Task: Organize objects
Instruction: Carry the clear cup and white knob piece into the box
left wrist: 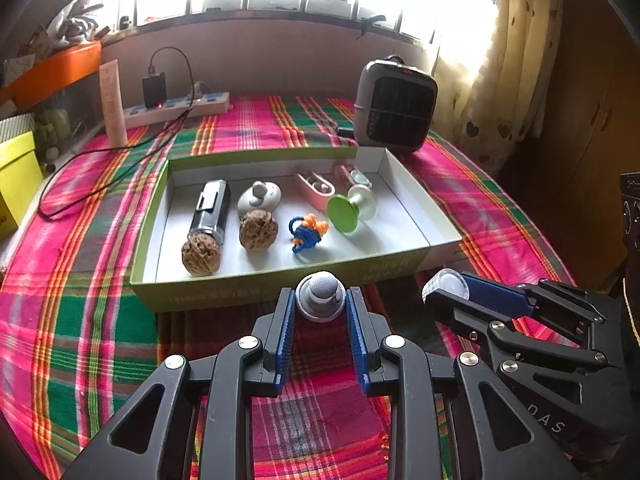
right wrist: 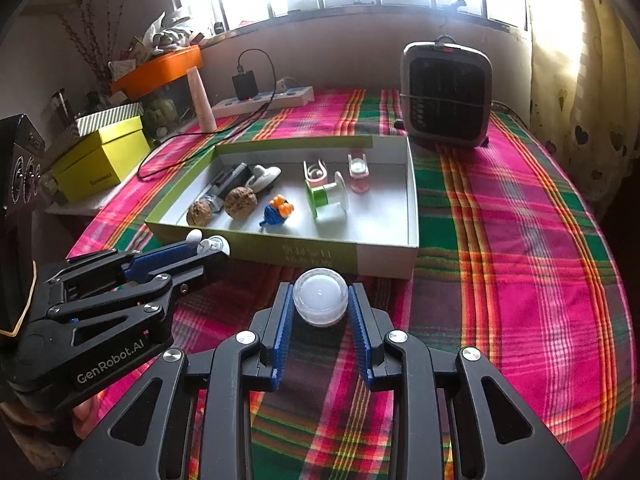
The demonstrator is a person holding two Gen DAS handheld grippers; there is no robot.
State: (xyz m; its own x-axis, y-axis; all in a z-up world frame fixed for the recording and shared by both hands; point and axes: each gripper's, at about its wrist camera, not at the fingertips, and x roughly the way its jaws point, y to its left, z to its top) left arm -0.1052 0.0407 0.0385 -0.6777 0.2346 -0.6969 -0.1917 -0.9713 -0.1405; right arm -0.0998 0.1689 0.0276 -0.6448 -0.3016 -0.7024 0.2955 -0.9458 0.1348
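Note:
My left gripper (left wrist: 320, 300) is shut on a small white-and-grey knob-shaped object (left wrist: 321, 295), held just in front of the green box's near wall (left wrist: 224, 292). My right gripper (right wrist: 320, 300) is shut on a round translucent white container (right wrist: 320, 301), also before the box wall (right wrist: 304, 254). Inside the box lie two walnuts (left wrist: 201, 257) (left wrist: 258, 229), a black-and-silver lighter (left wrist: 211, 210), a white lid-like piece (left wrist: 259, 197), a blue-and-orange knitted toy (left wrist: 306, 232), a green spool (left wrist: 350, 208) and pink clips (left wrist: 315, 188). The right gripper (left wrist: 444, 292) shows at the right of the left wrist view.
A grey heater (left wrist: 394, 106) stands behind the box on the plaid tablecloth (right wrist: 520, 240). A power strip (left wrist: 176, 110) with a black charger and trailing cable lies at the back left, beside a pale tube (left wrist: 113, 104). Yellow boxes (right wrist: 100, 160) sit at the left edge.

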